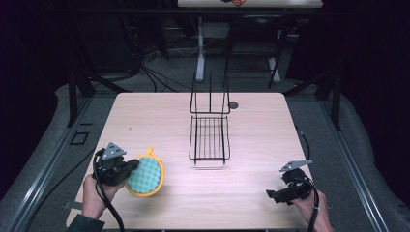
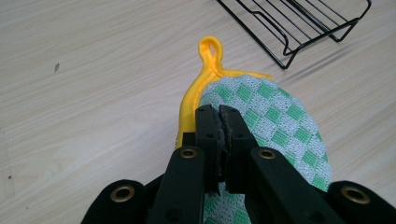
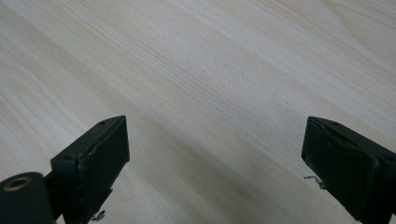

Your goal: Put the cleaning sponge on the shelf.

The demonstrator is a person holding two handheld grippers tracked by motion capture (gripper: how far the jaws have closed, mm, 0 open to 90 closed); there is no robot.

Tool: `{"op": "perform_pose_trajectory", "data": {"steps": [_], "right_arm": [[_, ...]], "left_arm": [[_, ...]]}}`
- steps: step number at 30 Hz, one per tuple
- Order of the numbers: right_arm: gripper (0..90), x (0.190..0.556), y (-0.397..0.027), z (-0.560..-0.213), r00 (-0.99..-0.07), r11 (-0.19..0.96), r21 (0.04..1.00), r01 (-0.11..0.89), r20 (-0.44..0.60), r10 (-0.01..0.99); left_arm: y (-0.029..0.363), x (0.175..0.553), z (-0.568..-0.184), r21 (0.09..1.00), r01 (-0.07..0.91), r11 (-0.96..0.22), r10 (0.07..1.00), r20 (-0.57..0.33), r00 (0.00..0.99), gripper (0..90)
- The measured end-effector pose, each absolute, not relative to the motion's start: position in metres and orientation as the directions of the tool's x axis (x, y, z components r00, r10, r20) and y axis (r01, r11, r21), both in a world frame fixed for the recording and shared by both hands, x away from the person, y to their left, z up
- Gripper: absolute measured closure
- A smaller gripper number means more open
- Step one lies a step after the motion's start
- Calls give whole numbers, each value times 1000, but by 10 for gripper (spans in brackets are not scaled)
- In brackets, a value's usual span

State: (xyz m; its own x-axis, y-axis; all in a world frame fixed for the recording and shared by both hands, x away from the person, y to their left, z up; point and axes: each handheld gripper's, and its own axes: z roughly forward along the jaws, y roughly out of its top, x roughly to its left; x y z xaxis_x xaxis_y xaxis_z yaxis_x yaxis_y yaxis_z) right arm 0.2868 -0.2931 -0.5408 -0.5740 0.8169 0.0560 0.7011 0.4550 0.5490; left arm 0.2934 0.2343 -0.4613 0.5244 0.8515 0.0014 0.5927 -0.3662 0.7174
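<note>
A round pot holder (image 1: 146, 175) with a green-and-white check face, yellow rim and yellow loop is at the table's front left. My left gripper (image 1: 129, 170) is shut on its near edge and holds it tilted, slightly off the wood. In the left gripper view the two jaws meet on the pot holder (image 2: 275, 126) at the left gripper (image 2: 219, 114), with the yellow loop (image 2: 211, 49) pointing away. My right gripper (image 1: 271, 195) rests near the front right edge, pointing left. In the right gripper view the right gripper (image 3: 215, 154) is open over bare wood, nothing between its jaws.
A black wire rack (image 1: 209, 130) stands in the middle of the wooden table (image 1: 261, 125), its upright back frame at the far side; its corner shows as the rack (image 2: 299, 28) ahead of the pot holder. A small dark disc (image 1: 234, 105) lies right of the rack's back.
</note>
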Motion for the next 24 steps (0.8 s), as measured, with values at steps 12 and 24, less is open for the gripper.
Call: {"op": "perform_pose_trajectory", "data": {"steps": [12, 24], "right_arm": [[72, 287, -294, -541, -577, 460, 549, 698, 51, 815], [73, 286, -292, -541, -575, 457, 547, 701, 55, 816]], "left_arm": [[224, 301, -457, 724, 579, -375, 839, -1, 544, 873], [210, 312, -455, 724, 565, -396, 823, 6, 568, 873]]}}
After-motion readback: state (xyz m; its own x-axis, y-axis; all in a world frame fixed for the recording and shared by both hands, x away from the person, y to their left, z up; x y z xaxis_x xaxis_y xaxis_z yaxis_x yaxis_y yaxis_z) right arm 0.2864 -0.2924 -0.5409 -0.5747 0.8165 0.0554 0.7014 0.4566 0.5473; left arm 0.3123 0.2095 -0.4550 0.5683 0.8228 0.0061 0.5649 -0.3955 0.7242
